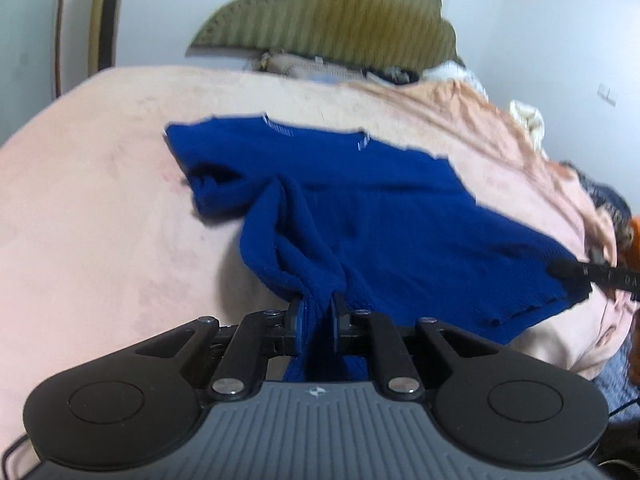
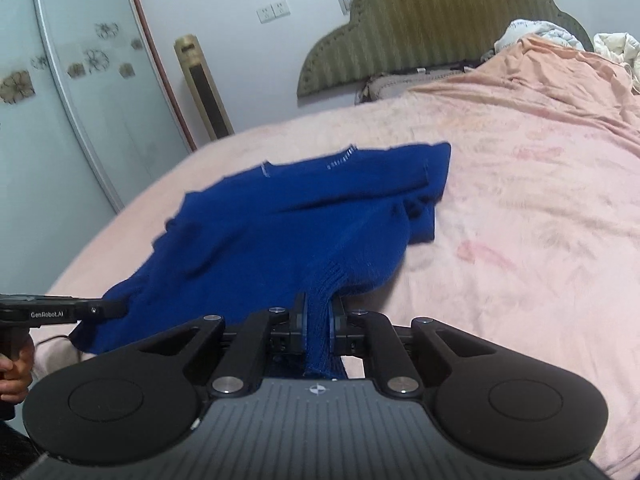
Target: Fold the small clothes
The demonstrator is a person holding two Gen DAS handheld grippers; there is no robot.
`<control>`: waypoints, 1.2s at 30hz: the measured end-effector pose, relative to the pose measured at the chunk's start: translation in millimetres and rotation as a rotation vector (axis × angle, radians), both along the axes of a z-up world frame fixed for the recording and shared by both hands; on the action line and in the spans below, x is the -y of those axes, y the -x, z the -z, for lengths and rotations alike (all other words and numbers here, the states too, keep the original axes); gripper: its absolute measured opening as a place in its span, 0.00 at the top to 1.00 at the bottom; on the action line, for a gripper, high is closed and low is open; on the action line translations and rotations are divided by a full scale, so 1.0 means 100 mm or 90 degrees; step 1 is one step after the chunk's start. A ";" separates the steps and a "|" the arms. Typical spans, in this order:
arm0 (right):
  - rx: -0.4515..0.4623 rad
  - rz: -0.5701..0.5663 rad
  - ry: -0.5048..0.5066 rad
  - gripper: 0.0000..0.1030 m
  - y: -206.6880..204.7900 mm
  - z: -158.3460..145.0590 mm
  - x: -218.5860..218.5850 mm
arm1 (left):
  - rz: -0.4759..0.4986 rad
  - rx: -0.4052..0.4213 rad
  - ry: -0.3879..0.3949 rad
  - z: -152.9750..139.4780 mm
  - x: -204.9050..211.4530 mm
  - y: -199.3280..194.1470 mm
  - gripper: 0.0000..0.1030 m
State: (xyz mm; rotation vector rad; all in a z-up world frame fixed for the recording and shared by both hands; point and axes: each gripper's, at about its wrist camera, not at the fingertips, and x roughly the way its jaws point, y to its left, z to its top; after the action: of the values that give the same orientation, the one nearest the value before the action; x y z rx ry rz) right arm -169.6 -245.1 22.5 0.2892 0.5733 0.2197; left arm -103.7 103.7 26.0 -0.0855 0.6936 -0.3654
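Your left gripper point(image 1: 318, 308) is clamped on a bunched fold of the blue knit sweater point(image 1: 360, 216), pinching the near hem at the garment's left corner, with cloth running down between the jaws toward the camera. Your right gripper point(image 2: 319, 308) is likewise clenched, this one on the ribbed hem band at the opposite near corner.

As for progress, you look to be at the start of a fold. The sweater lies spread on the pink bed cover point(image 1: 100, 208), neckline toward the olive headboard point(image 1: 340, 12), and one sleeve appears tucked in across the chest, though blur makes that hard to confirm. The near edge lifts off the cover at both corners while the far half rests flat. What is left, by my reading: carry the hem up toward the neckline, lay it down squarely, then release and smooth.

Relative to your grippers, the body of the sweater stretches away in front of both, sagging between them. Each gripper's tip shows at the edge of the other's view, so your hands are near each end of the hem.
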 end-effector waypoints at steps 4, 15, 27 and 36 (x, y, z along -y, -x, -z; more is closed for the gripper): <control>0.025 -0.032 -0.027 0.88 0.13 -0.18 0.03 | 0.013 0.022 0.040 -0.19 -0.14 0.14 0.88; 0.078 -0.095 -0.070 0.88 0.49 -0.56 0.26 | 0.104 0.060 0.069 -0.47 -0.26 0.45 0.88; 0.055 -0.014 -0.100 0.88 -0.10 -0.45 0.23 | 0.033 0.026 0.046 -0.48 -0.09 -0.20 0.88; 0.064 0.066 -0.046 0.88 -0.73 -0.39 0.10 | -0.015 0.051 -0.035 -0.49 0.18 -0.83 0.88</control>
State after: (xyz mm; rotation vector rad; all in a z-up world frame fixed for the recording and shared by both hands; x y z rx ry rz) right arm -96.8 -254.9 61.8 0.3749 0.4498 0.1539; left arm -21.2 85.4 75.0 -0.0274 0.6220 -0.3251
